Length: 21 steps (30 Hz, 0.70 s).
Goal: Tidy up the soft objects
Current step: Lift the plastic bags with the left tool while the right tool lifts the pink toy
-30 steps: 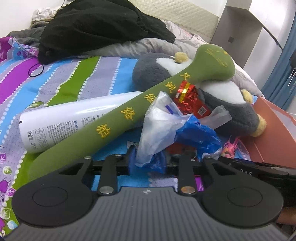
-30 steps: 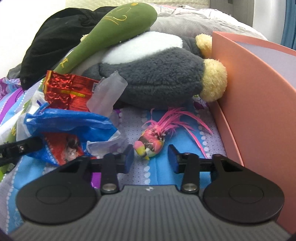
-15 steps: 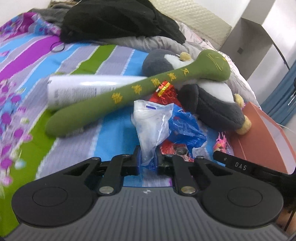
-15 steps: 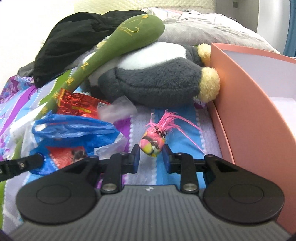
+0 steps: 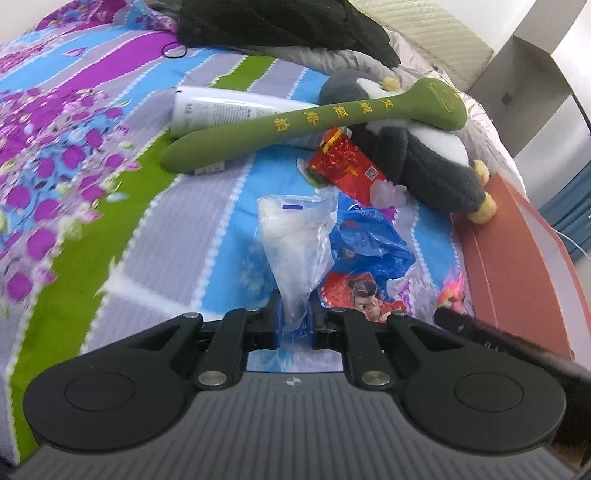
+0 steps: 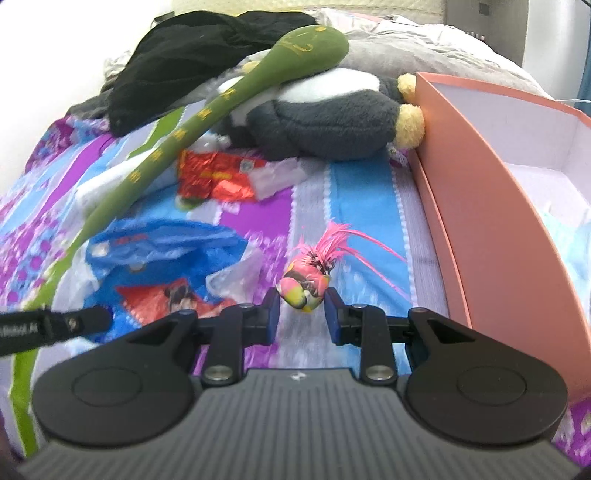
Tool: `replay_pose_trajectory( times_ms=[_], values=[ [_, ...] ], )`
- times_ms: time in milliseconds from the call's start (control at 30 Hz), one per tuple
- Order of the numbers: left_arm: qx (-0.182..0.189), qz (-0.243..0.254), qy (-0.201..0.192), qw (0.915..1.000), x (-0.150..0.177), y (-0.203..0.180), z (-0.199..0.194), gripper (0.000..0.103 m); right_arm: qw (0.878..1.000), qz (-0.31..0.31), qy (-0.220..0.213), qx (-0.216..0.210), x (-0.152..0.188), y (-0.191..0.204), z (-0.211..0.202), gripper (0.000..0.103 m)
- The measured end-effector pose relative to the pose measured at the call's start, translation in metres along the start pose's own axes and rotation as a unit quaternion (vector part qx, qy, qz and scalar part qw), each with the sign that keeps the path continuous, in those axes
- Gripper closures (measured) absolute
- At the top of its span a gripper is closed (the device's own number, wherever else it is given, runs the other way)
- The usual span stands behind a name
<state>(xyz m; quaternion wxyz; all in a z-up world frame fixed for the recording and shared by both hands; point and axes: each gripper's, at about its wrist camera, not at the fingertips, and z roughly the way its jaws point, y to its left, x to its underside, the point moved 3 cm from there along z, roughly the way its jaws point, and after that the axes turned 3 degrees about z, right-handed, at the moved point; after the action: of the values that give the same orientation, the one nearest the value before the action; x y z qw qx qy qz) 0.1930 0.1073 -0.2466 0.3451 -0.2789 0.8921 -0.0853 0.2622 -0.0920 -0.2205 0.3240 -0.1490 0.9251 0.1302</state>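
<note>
My left gripper (image 5: 294, 325) is shut on a clear plastic bag (image 5: 295, 236), which hangs lifted above the striped bedspread (image 5: 155, 206). My right gripper (image 6: 302, 317) is shut on a small pink feathered bird toy (image 6: 306, 284), raised off the bed. A long green plush club (image 5: 314, 122) leans across a grey and white plush penguin (image 5: 424, 162). A blue plastic bag (image 5: 373, 240) and a red foil wrapper (image 5: 343, 162) lie between them. In the right wrist view the green club (image 6: 229, 99), the penguin (image 6: 325, 125), the blue bag (image 6: 162, 243) and the red wrapper (image 6: 214, 177) show too.
An open salmon-pink box (image 6: 491, 206) stands along the right, also seen as the box (image 5: 517, 266) in the left wrist view. A white tube (image 5: 221, 110) lies under the club. Black clothing (image 5: 280, 26) and a grey quilt (image 6: 406, 40) are piled at the bed's far end.
Both grippers closed on their items and pulled back and up. The clear bag came away from the pile, and the bird toy left the bedspread.
</note>
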Motion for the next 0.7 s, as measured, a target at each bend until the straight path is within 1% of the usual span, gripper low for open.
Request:
replay_pose_trajectory(
  times_ms=[100, 200, 267, 367, 467, 533, 600, 700],
  values=[
    [-0.003, -0.023, 0.007, 0.9997, 0.011, 0.006, -0.013, 0.088, 1.0, -0.01, 0.005, -0.001, 0.016, 0.005, -0.016, 0.073],
    [-0.016, -0.043, 0.013, 0.9989, 0.022, 0.014, -0.024, 0.088, 1.0, -0.004, 0.009, 0.004, 0.029, 0.004, -0.029, 0.073],
    [-0.021, -0.044, 0.03, 0.9984, 0.029, 0.016, -0.027, 0.088, 1.0, 0.0, 0.012, 0.007, 0.036, 0.003, -0.036, 0.073],
    [-0.019, -0.042, 0.055, 0.9974, 0.041, 0.015, -0.031, 0.088, 1.0, -0.002, 0.015, 0.014, 0.046, 0.002, -0.044, 0.073],
    [-0.015, -0.022, 0.075, 0.9969, 0.051, 0.008, -0.033, 0.088, 1.0, -0.005, 0.008, 0.022, 0.054, -0.003, -0.049, 0.073],
    [-0.009, -0.017, 0.083, 0.9963, 0.057, 0.003, -0.034, 0.088, 1.0, 0.006, 0.015, 0.017, 0.058, -0.007, -0.048, 0.072],
    [-0.007, 0.008, 0.095, 0.9954, 0.059, -0.005, -0.036, 0.087, 1.0, 0.021, 0.019, 0.012, 0.06, -0.011, -0.047, 0.072],
    [-0.002, 0.044, 0.113, 0.9926, 0.06, -0.013, -0.037, 0.08, 0.999, 0.032, 0.019, 0.017, 0.061, -0.014, -0.048, 0.071]
  ],
)
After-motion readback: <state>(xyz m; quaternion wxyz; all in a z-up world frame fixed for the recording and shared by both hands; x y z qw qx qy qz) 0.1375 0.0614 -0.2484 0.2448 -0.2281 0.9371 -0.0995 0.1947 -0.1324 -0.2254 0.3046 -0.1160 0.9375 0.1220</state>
